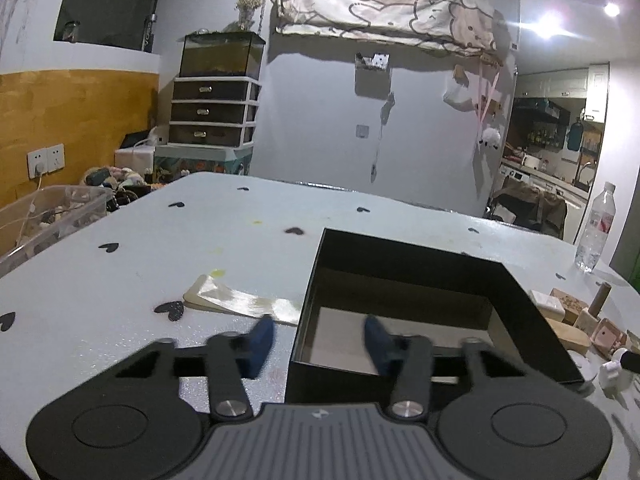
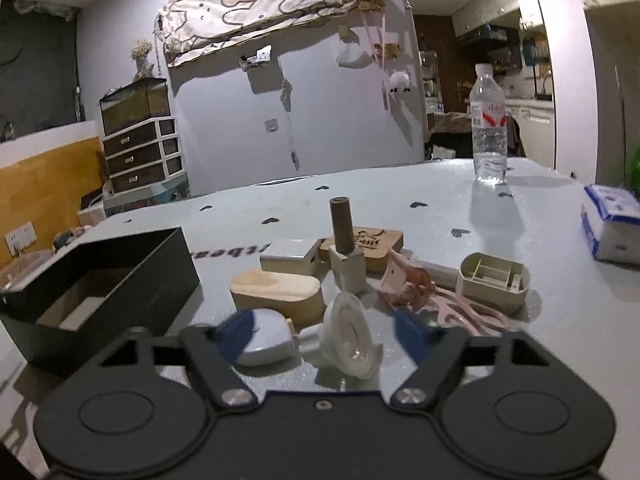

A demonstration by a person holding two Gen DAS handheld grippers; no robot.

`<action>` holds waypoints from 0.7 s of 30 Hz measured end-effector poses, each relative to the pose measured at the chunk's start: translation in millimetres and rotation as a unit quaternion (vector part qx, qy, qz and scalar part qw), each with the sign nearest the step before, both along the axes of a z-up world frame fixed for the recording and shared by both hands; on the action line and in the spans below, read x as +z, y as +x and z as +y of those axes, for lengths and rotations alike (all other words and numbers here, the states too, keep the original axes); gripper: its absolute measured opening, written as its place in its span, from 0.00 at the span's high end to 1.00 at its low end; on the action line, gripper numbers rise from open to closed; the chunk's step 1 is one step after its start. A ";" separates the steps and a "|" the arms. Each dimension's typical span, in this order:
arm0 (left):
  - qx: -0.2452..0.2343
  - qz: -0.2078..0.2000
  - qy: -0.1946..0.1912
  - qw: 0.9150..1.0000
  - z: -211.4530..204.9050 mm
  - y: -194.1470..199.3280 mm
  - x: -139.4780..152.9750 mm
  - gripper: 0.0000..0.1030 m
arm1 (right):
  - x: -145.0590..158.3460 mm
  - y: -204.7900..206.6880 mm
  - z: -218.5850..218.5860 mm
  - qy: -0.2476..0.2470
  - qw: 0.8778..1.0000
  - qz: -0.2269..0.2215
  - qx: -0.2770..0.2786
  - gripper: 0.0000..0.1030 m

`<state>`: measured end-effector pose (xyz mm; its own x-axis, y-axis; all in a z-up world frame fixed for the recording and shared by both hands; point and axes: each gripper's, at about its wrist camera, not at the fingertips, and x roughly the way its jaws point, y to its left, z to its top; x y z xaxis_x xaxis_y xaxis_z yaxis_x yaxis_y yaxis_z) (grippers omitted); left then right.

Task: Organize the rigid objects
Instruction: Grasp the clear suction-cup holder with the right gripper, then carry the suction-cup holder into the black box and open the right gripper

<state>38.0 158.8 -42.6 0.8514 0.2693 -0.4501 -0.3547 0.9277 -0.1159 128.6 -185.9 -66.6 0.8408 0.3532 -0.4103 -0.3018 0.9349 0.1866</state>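
At 12 o'clock of the spread, empty right gripper (image 2: pixel 326 330), a clear funnel-like piece (image 2: pixel 352 338) sits between its fingers, likely the next pick. Left gripper (image 1: pixel 318 342), also spread, straddles the near-left wall of the empty black box (image 1: pixel 532 312) on the worktop (image 1: pixel 200 232), probably steadying it.

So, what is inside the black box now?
The black box shows only a bare pale floor; no object is visible. Its near wall hides the closest strip in both views.
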 end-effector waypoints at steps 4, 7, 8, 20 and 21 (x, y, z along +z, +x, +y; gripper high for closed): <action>0.005 0.005 0.007 1.000 0.8 5.5 -2.6 0.79 | -1.3 5.9 -0.5 -0.001 1.000 0.011 -0.001 0.68; 0.010 0.007 0.017 1.000 1.9 7.2 -2.9 0.86 | -4.2 8.8 0.8 -0.017 1.000 0.021 0.000 0.87; 0.010 0.007 0.018 1.000 2.9 7.5 -3.0 0.86 | -4.7 8.2 0.3 -0.016 1.000 0.020 0.005 0.90; 0.009 0.007 0.033 0.999 5.7 9.1 -2.1 0.95 | 52.3 8.8 23.2 0.023 0.993 -0.037 0.111 0.91; 0.008 0.005 0.031 0.999 6.2 8.8 -2.4 0.95 | 58.8 11.2 32.5 0.023 0.991 -0.041 0.129 0.91</action>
<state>46.9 165.0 -45.0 0.8418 0.3114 -0.4409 -0.3710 0.9271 -0.0536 139.8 -153.4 -7.8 0.7504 0.5770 -0.3225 -0.5450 0.8162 0.1919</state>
